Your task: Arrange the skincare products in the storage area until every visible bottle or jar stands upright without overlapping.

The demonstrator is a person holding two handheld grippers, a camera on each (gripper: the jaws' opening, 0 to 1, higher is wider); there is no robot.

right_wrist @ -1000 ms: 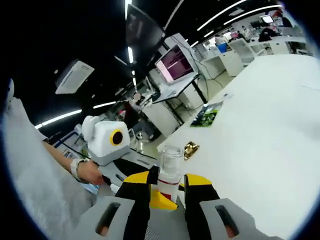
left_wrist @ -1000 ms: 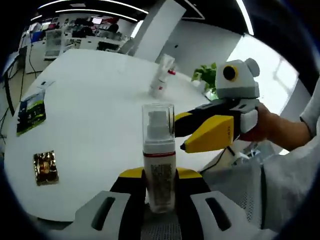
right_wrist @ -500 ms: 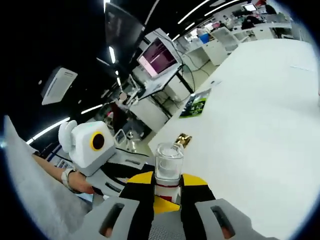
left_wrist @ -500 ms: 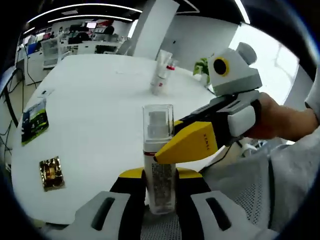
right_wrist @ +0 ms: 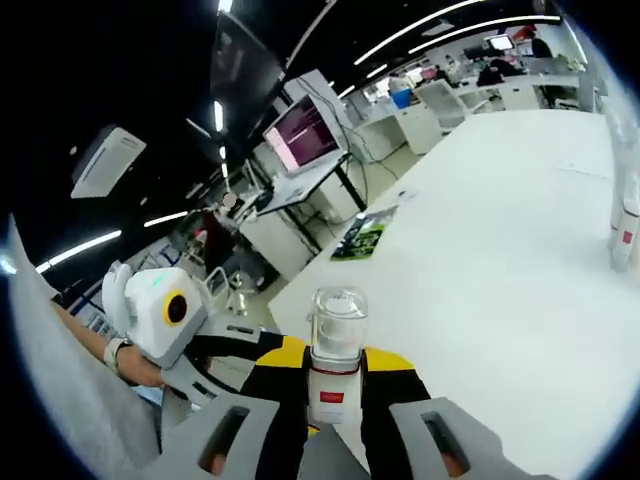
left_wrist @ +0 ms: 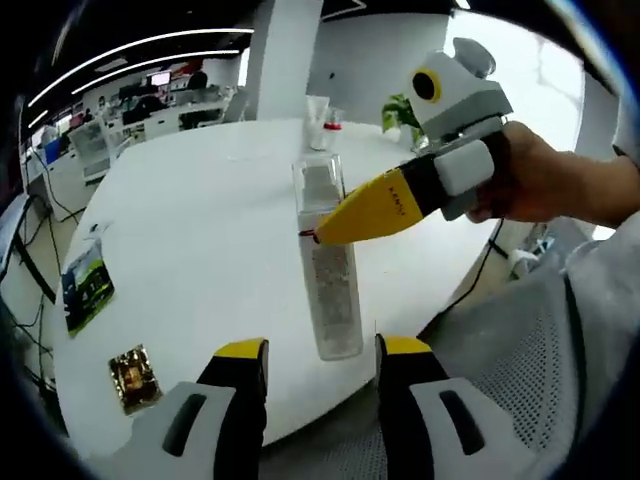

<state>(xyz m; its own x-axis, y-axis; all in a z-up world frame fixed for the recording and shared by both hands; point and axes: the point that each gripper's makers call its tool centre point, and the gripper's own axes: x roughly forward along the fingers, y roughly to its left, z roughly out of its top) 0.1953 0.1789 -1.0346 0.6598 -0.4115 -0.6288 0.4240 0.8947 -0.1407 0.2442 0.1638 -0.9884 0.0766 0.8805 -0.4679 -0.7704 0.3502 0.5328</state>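
White round table with two flat packets and standing bottles.

The clear-capped bottle has a red band (with a red label) between yellow-and-black fingers.

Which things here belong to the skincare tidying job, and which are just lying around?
Job:
- pump bottle, held by the right claw
- far bottles
- left claw, open

Lying about:
- green card
- gold packet
- potted plant
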